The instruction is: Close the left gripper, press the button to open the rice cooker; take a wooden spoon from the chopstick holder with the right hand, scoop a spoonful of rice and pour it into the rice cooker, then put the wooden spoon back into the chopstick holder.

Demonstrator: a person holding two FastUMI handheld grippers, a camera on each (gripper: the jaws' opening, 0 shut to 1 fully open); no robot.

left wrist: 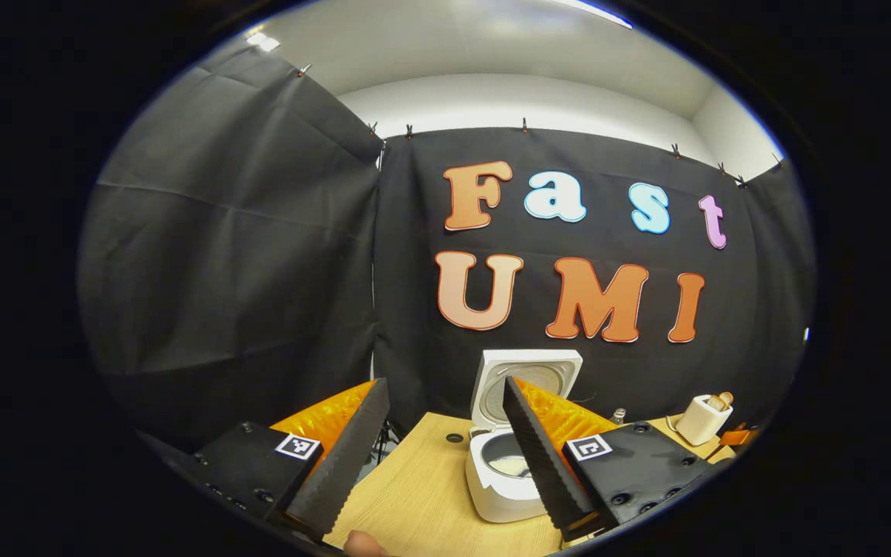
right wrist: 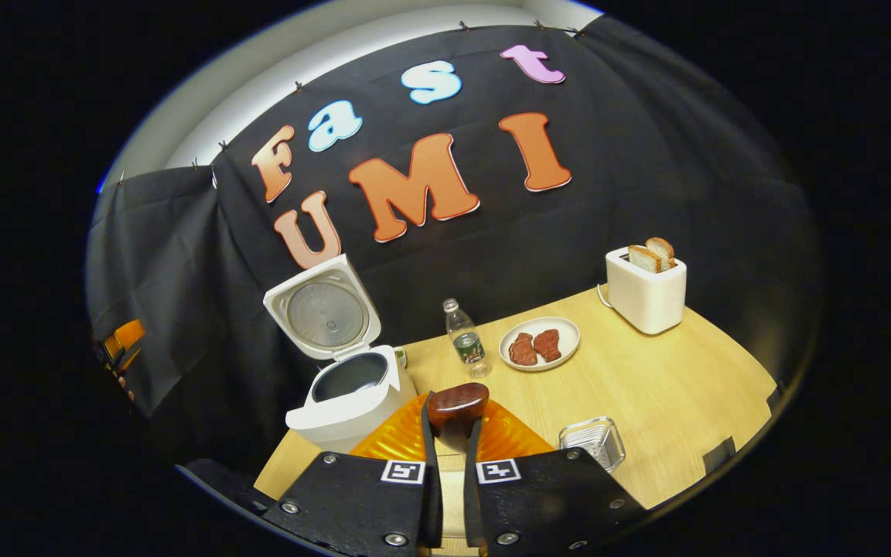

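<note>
The white rice cooker (right wrist: 346, 402) stands open on the wooden table (right wrist: 662, 394), its lid (right wrist: 323, 309) tipped up and back. My right gripper (right wrist: 453, 422) is shut on a dark reddish wooden spoon (right wrist: 458, 404), whose glossy bowl pokes out past the fingertips, just right of the cooker. In the left gripper view the same cooker (left wrist: 501, 486) sits behind my right-hand finger (left wrist: 542, 456), with something pale in the bottom of its pot. My left gripper (left wrist: 444, 383) is open wide and holds nothing.
A small water bottle (right wrist: 465, 340), a plate (right wrist: 563, 329) with two pieces of meat and a white toaster (right wrist: 646, 292) with bread stand toward the back. A small silvery container (right wrist: 591, 441) sits near the front edge. The toaster (left wrist: 702, 419) also appears at the table's right.
</note>
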